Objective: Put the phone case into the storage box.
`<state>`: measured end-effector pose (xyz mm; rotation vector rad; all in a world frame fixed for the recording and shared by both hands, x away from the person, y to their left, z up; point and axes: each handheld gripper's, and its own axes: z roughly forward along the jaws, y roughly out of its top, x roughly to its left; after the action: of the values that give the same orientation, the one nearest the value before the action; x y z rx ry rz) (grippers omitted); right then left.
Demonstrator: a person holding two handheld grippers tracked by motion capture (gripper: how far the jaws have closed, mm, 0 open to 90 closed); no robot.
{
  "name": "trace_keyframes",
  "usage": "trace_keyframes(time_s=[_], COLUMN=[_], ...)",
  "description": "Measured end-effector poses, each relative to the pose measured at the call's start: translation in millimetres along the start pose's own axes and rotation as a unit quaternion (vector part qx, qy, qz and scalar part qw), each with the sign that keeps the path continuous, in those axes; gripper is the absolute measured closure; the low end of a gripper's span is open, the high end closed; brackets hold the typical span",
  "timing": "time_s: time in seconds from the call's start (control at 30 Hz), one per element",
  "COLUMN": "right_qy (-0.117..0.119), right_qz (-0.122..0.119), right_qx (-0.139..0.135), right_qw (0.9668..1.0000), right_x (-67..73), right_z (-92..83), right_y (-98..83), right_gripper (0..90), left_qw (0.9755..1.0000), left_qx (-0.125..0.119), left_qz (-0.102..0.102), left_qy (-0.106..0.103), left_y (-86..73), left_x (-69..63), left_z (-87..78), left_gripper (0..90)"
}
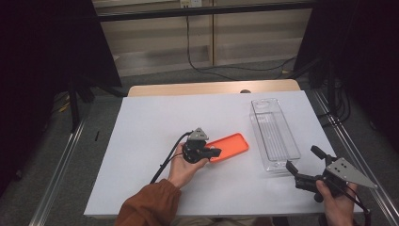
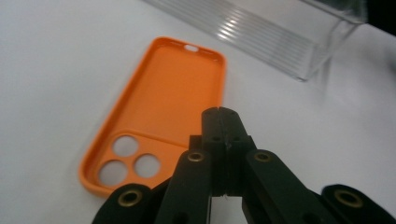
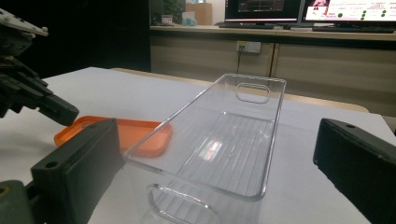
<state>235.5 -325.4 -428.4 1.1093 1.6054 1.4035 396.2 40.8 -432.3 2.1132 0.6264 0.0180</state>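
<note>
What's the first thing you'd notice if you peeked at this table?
The bright orange phone case lying open side up near the middle of the white table. To its right sits an empty clear plastic bin. The left tool, jaws shut, hovers over the case's near end.

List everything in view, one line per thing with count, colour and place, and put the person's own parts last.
phone case: one, orange, open side up, mid-table, left of the bin.
storage bin: one, clear plastic, empty, on the table's right half, lengthwise away from the person.
table cover: one, white, over the wooden table.
cable: one, black, on the floor beyond the table.
monitors: two, lit, on the far counter.
left gripper: one, black, jaws together, over the case's near end.
right gripper: one, black, jaws apart, at the bin's near end.
hands: two, one per gripper; orange sleeve on the left arm.
</note>
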Motion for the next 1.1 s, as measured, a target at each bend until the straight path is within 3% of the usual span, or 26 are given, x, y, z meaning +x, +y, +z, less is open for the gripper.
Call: trace_keyframes(time_s=[0.27,0.77,0.97,1.07,1.1], right_qy=[0.000,-0.001,-0.001,-0.001,-0.001], right_qz=[0.000,0.001,-0.002,0.001,0.001], right_qx=[-0.002,-0.002,-0.003,-0.002,-0.002], right_qw=[1.0000,1.0000,1.0000,1.0000,1.0000], right_x=[-0.9,-1.2,-1.2,-1.7,-1.3], right_z=[-0.5,-0.8,-1.5,-1.1,-0.9], right_y=[-0.2,-0.5,-0.3,-0.6,-0.4], right_gripper=[0.2,0.2,0.2,0.1,0.2], left_qw=[0.9995,0.9972,0.9972,0.9986,0.9995], left_qx=[-0.013,-0.008,0.002,-0.001,0.001], left_qz=[-0.027,-0.058,-0.051,-0.032,-0.021], left_qy=[0.015,0.046,0.054,0.041,0.024], left_y=[15.8,20.4,18.8,20.6,19.2], left_x=[18.1,42.1,42.3,32.6,22.3], left_z=[10.7,27.3,24.1,14.5,11.2], left_gripper=[90.0,90.0,90.0,90.0,90.0])
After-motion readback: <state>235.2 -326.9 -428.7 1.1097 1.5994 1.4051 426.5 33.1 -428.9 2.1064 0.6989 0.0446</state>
